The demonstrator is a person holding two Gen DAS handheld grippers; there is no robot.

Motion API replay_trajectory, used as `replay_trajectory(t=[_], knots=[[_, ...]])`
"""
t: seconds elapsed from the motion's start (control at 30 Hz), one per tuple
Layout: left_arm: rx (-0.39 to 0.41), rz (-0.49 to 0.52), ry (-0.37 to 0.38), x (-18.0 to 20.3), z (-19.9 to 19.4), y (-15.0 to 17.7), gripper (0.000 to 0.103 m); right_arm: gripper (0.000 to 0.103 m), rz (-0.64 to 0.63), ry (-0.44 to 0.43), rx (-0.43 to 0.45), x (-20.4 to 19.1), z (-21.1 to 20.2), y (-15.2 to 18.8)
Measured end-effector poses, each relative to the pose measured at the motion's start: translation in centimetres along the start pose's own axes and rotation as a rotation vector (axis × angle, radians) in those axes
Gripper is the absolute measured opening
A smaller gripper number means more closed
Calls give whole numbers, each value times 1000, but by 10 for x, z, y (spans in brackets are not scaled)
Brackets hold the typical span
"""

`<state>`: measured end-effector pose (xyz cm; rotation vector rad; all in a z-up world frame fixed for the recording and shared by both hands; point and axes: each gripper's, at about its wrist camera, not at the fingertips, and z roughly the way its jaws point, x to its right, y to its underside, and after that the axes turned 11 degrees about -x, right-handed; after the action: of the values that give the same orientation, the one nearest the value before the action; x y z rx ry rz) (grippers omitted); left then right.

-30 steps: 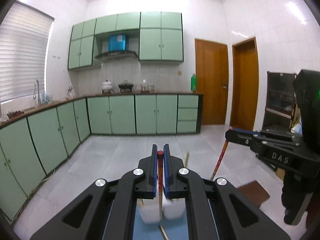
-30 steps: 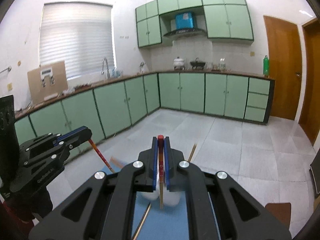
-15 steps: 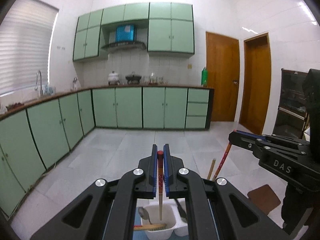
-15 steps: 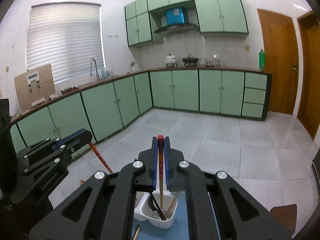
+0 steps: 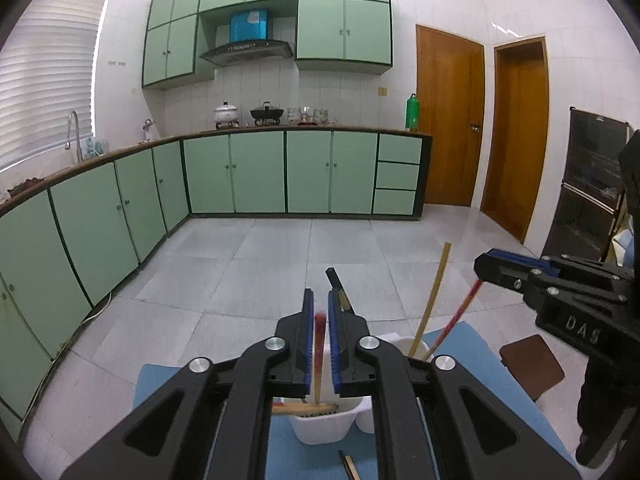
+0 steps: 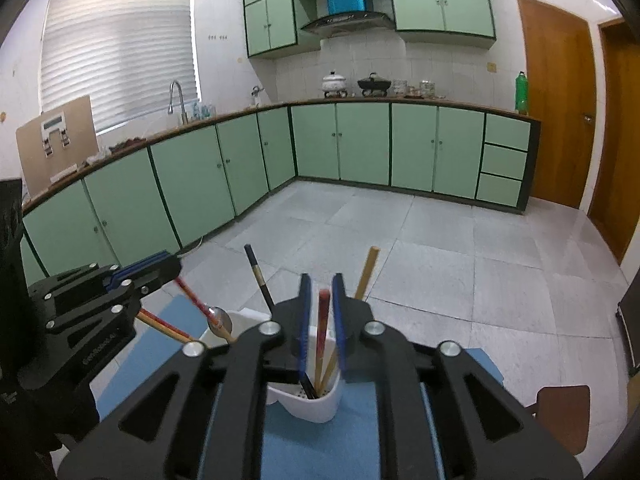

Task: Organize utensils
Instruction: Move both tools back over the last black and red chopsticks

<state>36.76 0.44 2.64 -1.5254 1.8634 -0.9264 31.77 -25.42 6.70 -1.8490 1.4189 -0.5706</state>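
Pale green base cabinets (image 5: 260, 176) run along two walls under a brown worktop (image 6: 400, 101), with matching wall cabinets (image 5: 344, 28) above. A range hood (image 5: 246, 51) carries a blue box (image 5: 249, 26). On the worktop stand a white pot (image 5: 226, 113), a black pot (image 5: 267, 113), some glass jars (image 5: 308, 115) and a green bottle (image 5: 412, 112). A tap (image 6: 176, 98) rises before the window blind (image 6: 120, 44). Two wooden doors (image 5: 450, 120) stand closed. The floor (image 6: 440, 248) is grey tile.
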Motion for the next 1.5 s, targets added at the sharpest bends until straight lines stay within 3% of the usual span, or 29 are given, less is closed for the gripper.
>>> replay_trajectory(t=[0.07, 0.2, 0.4, 0.57, 0.77, 1.0, 1.5], knots=[[25, -3, -2, -1, -16, 2, 21, 36, 17, 15, 32, 5, -17, 2], [59, -24, -1, -6, -46, 8, 35, 43, 39, 20, 78, 13, -50, 14], [81, -43, -18, -5, -86, 50, 60, 75, 43, 38, 112, 11, -89, 62], [39, -84, -17, -6, -97, 98, 66, 86, 47, 35, 89, -3, -98, 115], [-55, -105, -32, -8, -91, 161, 68, 90, 45, 29, 49, -22, -93, 170], [-151, -115, -65, -10, -75, 216, 68, 92, 99, 0, -66, -36, -68, 224], [-290, -115, -88, -12, -55, 262, 68, 92, 79, 6, -218, -58, -36, 277]])
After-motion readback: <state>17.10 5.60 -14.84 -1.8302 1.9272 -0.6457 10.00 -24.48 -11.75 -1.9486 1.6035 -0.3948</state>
